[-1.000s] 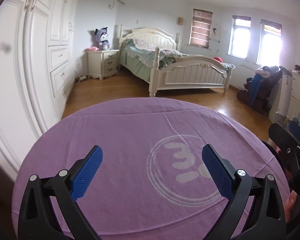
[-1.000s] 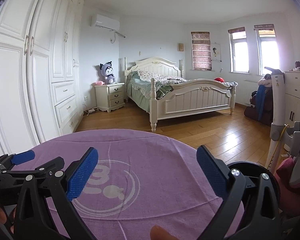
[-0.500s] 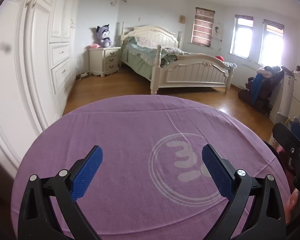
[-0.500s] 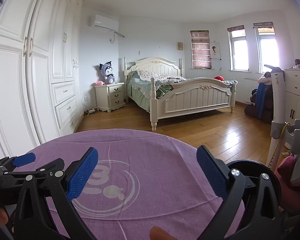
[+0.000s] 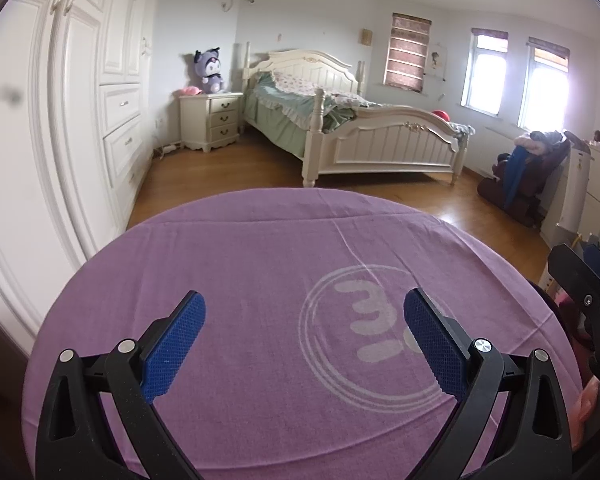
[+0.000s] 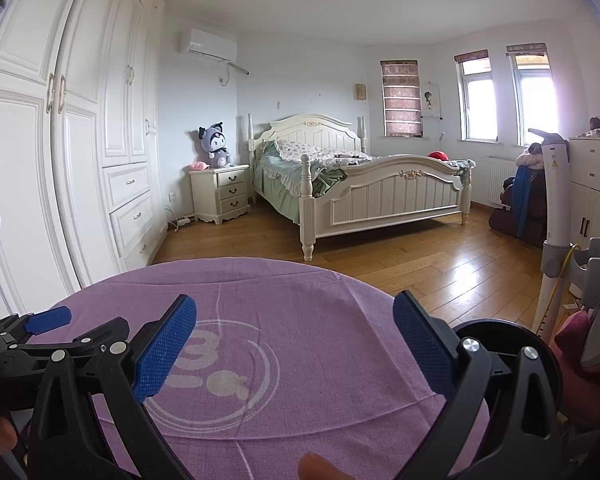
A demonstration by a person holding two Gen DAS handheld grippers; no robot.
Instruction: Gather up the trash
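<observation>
From the left wrist view, the left gripper [image 5: 304,320] hangs over the round desk [image 5: 260,248] in its purple cloth, jaws spread wide with nothing between the blue pads [image 5: 174,344]. No trash shows anywhere on that cloth, only the pale printed logo [image 5: 364,332]; the right gripper [image 5: 592,280] pokes in at the right edge. My read: this is the very start or the very end of collecting, with nothing in hand, and the next move calls for finding a piece of litter before either tool can close on it. Against the frame a second back, this camera sits a touch lower and nearer, the bed [image 5: 380,140] and nightstand [image 5: 214,122] sliding slightly rightward. Over to the right wrist view: the right gripper [image 6: 296,324] also has its jaws spread and empty, the left gripper [image 6: 48,320] showing at the left edge. A dark round bin [image 6: 512,332] sits just beside the desk [image 6: 300,400] on the right, probably where trash goes. Still no trash visible here, and this view is nearly unchanged.
</observation>
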